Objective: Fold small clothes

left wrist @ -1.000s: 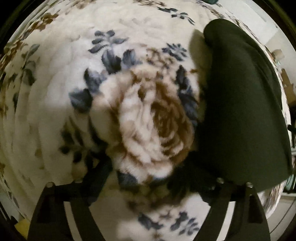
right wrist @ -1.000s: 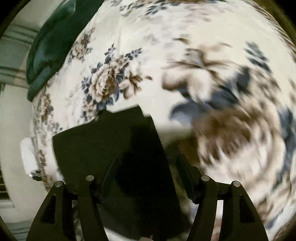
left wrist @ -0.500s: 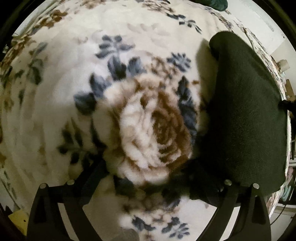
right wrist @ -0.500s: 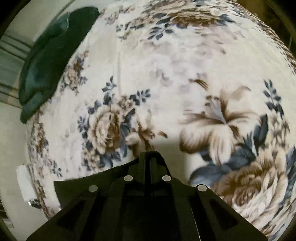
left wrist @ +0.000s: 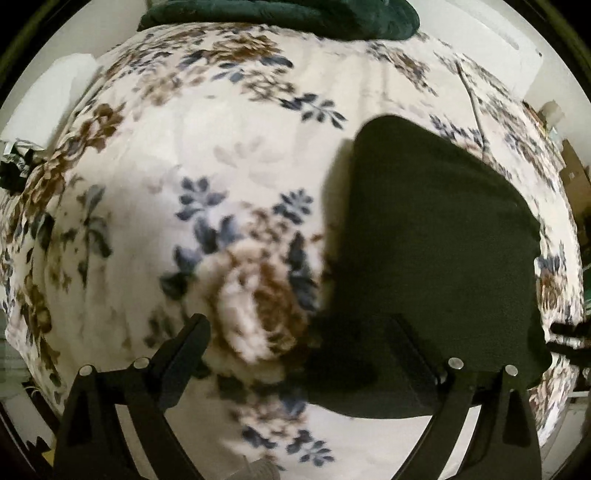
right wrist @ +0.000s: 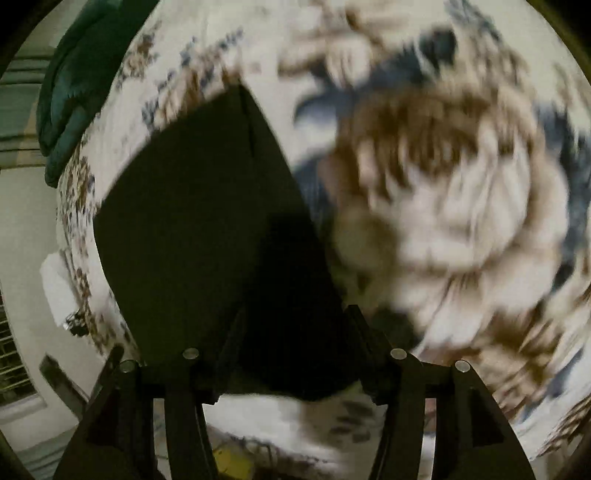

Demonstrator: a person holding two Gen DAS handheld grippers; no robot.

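Garment (left wrist: 436,240), dark, seemingly folded flat on floral blanket (left wrist: 229,155), left tool (left wrist: 295,332) spread empty, right tool (right wrist: 291,325) opening.

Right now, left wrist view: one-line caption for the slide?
Left gripper open above the floral blanket, beside a folded dark garment; green bedding at the far edge.

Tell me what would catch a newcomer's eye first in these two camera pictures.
The dark folded garment stands out most, lying flat on the pale floral blanket right of centre in the left wrist view. Next comes the big brown and cream rose print, filling the right side of the blurred right wrist view. A dark green quilt is bunched at the blanket's far edge.
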